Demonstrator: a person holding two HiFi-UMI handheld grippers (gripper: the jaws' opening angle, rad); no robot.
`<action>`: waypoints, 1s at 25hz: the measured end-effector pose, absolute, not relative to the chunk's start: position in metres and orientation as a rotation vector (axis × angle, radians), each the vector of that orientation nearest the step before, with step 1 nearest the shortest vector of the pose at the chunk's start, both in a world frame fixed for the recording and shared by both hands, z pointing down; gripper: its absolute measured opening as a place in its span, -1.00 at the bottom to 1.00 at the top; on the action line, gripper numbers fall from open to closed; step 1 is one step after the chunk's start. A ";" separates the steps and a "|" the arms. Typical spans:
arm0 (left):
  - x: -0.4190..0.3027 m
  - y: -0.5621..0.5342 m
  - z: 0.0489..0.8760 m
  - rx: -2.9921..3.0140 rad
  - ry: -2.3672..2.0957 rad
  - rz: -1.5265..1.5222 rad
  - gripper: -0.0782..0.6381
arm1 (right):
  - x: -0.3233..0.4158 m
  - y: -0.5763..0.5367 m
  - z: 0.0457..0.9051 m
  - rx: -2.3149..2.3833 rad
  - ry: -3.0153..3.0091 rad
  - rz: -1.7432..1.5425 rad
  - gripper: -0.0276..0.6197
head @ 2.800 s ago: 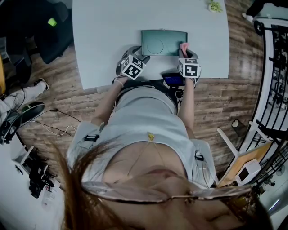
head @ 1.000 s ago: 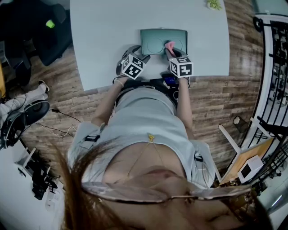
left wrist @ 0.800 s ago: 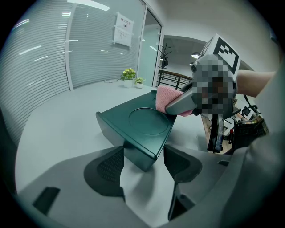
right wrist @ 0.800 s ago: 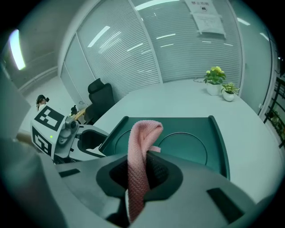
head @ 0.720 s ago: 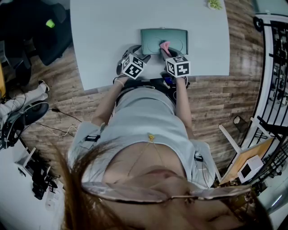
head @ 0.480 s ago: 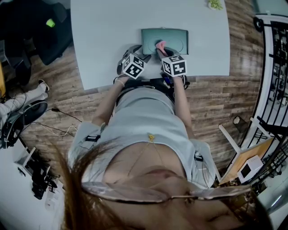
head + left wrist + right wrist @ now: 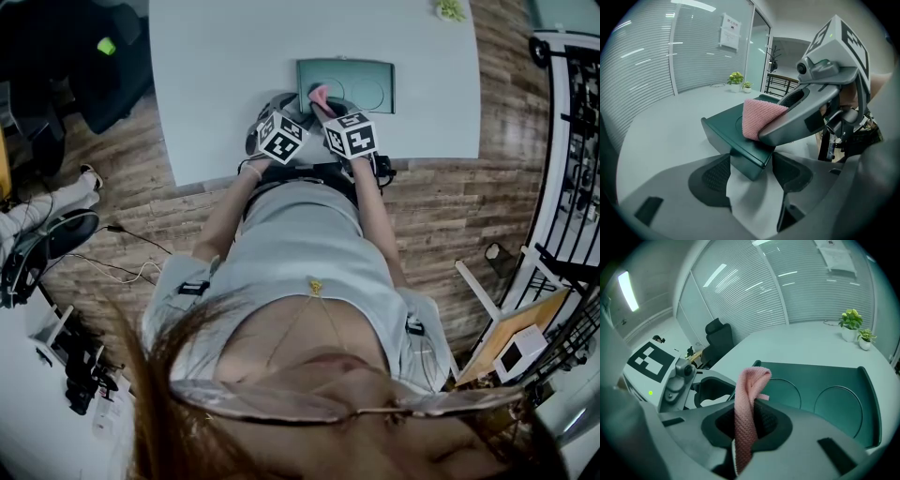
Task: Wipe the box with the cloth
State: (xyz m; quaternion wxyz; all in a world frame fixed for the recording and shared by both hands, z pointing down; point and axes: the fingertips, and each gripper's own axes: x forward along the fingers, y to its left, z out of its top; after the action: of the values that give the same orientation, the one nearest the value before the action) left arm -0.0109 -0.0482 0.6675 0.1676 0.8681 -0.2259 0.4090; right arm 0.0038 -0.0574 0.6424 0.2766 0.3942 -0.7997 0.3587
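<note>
**Cloth on the box's left end, box pinned at its corner**

The left hand-held gripper (image 7: 751, 177) has the near left corner of the box (image 7: 361, 86) between its jaws. The pads sit against the two sides of that corner with no gap that shows, so it seems to be clamped on the box, though the wide-angle view makes the contact hard to judge.

The right hand-held gripper (image 7: 749, 422) is closed on the cloth (image 7: 746, 394). The cloth is pink and knitted and stands up from between the jaws, folded over at its top. That folded end lies on the box's top at its left end, just beside the left gripper. The two grippers are close together, with their marker cubes almost side by side in the head view.

The box is dark green and flat, with two round recesses in its top. It lies on the pale surface (image 7: 234, 56) near the person's edge.

Further off, two small plants (image 7: 853, 323) stand at the surface's far end. A dark chair (image 7: 719, 339) stands beyond its left side.
</note>
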 end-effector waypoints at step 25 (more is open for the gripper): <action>-0.031 -0.052 0.642 2.428 -0.744 1.117 0.01 | 0.015 -0.062 0.605 0.888 -2.315 0.500 -0.78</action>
State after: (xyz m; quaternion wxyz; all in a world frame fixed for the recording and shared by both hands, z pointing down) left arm -0.0306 -0.0521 0.6416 0.1829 0.8605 -0.2636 0.3958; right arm 0.0153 -0.0620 0.6049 0.3012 0.3347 -0.8728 0.1884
